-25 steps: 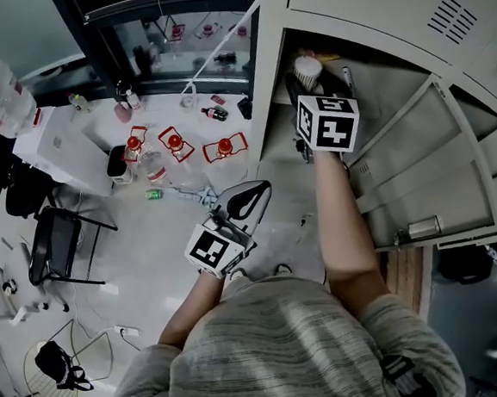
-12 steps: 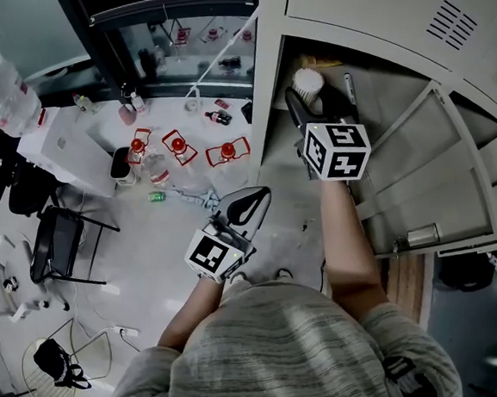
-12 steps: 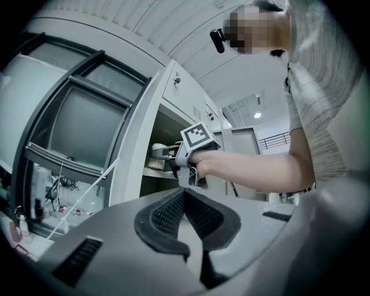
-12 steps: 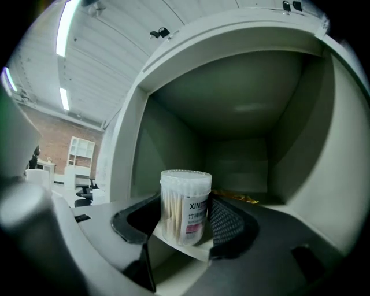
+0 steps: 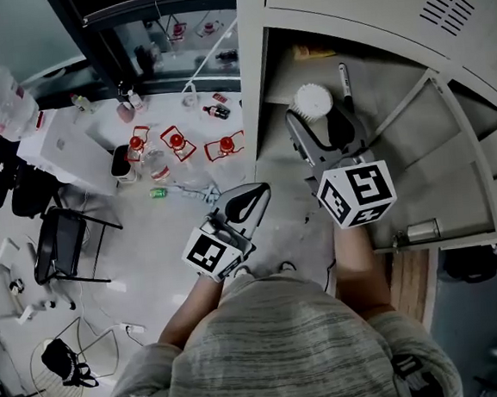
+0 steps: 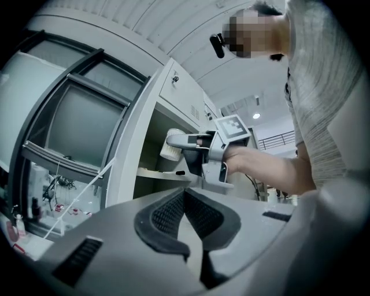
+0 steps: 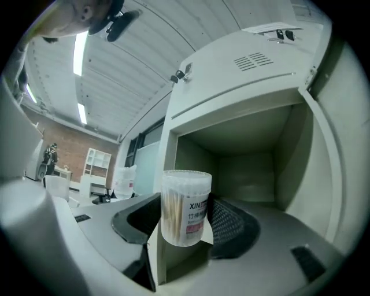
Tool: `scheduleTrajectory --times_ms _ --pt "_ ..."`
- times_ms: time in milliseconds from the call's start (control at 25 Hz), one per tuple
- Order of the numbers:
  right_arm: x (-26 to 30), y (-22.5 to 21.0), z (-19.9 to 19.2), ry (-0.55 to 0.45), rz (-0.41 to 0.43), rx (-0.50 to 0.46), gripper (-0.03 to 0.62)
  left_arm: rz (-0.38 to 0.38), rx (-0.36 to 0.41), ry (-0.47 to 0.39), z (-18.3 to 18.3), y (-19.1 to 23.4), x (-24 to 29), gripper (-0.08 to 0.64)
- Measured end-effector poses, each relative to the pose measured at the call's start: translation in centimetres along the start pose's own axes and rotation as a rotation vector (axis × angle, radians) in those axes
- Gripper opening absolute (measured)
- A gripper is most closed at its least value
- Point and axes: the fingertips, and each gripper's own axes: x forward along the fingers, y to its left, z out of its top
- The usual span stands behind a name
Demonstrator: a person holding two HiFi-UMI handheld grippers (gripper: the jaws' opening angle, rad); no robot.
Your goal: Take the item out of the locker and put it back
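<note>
A clear round jar (image 5: 314, 103) with a white lid, full of thin sticks, is clamped between my right gripper's (image 5: 318, 120) two dark fingers (image 5: 299, 142). It hangs just in front of the open locker compartment (image 5: 386, 86). In the right gripper view the jar (image 7: 184, 203) stands upright between the pads, and the bare locker shelf (image 7: 260, 193) lies behind it. My left gripper (image 5: 244, 202) is shut with nothing in it, held low at the left, away from the locker. From the left gripper view its closed pads (image 6: 186, 215) point at the right gripper (image 6: 193, 143) and the jar (image 6: 171, 144).
A dark pen (image 5: 342, 76) and a yellow item (image 5: 308, 52) lie deep in the compartment. The locker door (image 5: 438, 146) swings open to the right. Left of the locker stands a white table (image 5: 79, 143) with red-capped bottles (image 5: 174, 143), and a black chair (image 5: 58, 244).
My right gripper has drawn back out of the locker toward the person, carrying the jar. The left gripper has stayed where it was.
</note>
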Motion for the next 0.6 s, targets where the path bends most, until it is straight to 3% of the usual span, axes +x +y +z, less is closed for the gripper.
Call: scheduleTrajectory --times_ms 600 --pt "-5.7 3.5 1.5 -0.054 0.113 0.017 0.264 -0.042 -0.005 -0.014 0.4 -1.3 1.6 0.006"
